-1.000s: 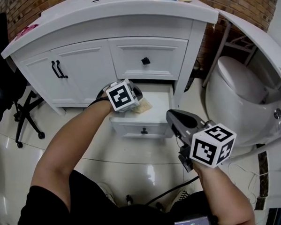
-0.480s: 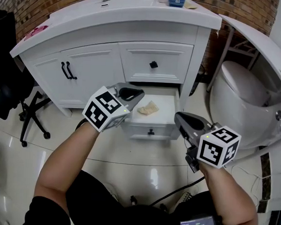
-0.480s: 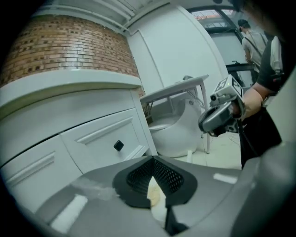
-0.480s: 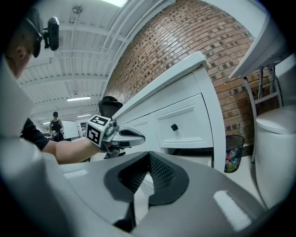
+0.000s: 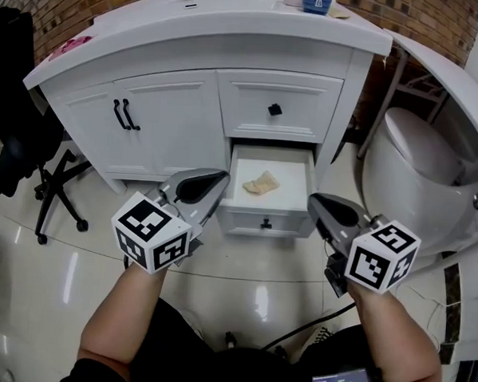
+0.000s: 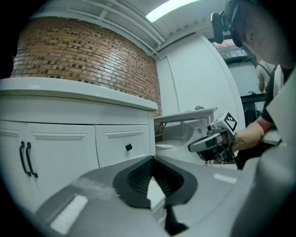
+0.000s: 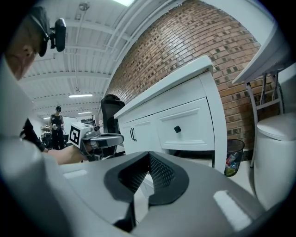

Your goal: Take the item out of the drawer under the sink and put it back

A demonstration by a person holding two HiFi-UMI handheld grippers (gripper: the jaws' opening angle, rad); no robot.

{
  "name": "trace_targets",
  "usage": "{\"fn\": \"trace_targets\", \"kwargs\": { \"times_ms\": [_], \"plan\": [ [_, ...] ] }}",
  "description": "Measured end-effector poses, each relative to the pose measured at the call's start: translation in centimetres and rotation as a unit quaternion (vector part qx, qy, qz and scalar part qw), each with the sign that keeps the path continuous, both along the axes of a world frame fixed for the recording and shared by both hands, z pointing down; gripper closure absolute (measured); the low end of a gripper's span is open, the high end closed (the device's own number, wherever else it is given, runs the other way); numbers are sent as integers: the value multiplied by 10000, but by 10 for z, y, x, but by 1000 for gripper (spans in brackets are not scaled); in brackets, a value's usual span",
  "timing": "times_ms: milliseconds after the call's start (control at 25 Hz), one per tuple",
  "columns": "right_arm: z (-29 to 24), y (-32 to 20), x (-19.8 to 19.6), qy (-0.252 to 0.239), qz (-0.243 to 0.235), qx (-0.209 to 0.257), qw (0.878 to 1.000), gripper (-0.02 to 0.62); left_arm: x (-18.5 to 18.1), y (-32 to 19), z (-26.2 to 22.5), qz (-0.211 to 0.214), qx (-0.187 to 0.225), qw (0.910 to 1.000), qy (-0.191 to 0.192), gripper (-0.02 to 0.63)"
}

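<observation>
The lower drawer [image 5: 249,220] of the white sink cabinet stands pulled open. A crumpled tan item [image 5: 261,182] lies inside it on the drawer floor. My left gripper [image 5: 211,183] hovers in front of the drawer's left corner, shut and holding nothing. My right gripper [image 5: 324,205] hangs just right of the drawer front, also shut and empty. In the left gripper view the left gripper [image 6: 151,159] has its tips together, with the right gripper [image 6: 210,142] visible beyond. In the right gripper view the right gripper [image 7: 148,153] has its tips together too, and the left gripper [image 7: 102,138] shows at left.
Above the open drawer is a shut drawer with a black knob [image 5: 274,110]; double doors with black handles [image 5: 125,113] are to its left. A white toilet [image 5: 420,160] stands at the right, a black office chair [image 5: 21,147] at the left, a bin [image 7: 233,163] by the brick wall.
My left gripper has drawn back out of the drawer toward me, leaving the tan item lying inside. The right gripper has barely moved.
</observation>
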State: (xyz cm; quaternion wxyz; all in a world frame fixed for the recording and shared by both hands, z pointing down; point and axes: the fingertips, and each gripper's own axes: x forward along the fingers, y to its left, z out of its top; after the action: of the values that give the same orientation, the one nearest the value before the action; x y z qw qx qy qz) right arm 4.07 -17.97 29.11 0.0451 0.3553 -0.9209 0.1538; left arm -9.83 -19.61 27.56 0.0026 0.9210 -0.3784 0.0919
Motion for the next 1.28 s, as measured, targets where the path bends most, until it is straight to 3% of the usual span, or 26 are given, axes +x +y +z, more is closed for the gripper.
{"fn": "trace_targets", "kwargs": {
  "times_ms": [280,680,1040,1280],
  "plan": [
    [13,4,-5,236,-21,-57,9997,592,0,9,21,-104,-119,9988,470,600],
    [15,7,0,390,45,-16,9992,592,2,14,23,-90,-152,9987,476,600],
    [-3,27,4,216,48,119,9997,592,4,38,11,-35,-92,9990,436,600],
    [-17,60,14,147,93,261,9995,592,5,75,-17,12,-18,9975,712,600]
  ]
}}
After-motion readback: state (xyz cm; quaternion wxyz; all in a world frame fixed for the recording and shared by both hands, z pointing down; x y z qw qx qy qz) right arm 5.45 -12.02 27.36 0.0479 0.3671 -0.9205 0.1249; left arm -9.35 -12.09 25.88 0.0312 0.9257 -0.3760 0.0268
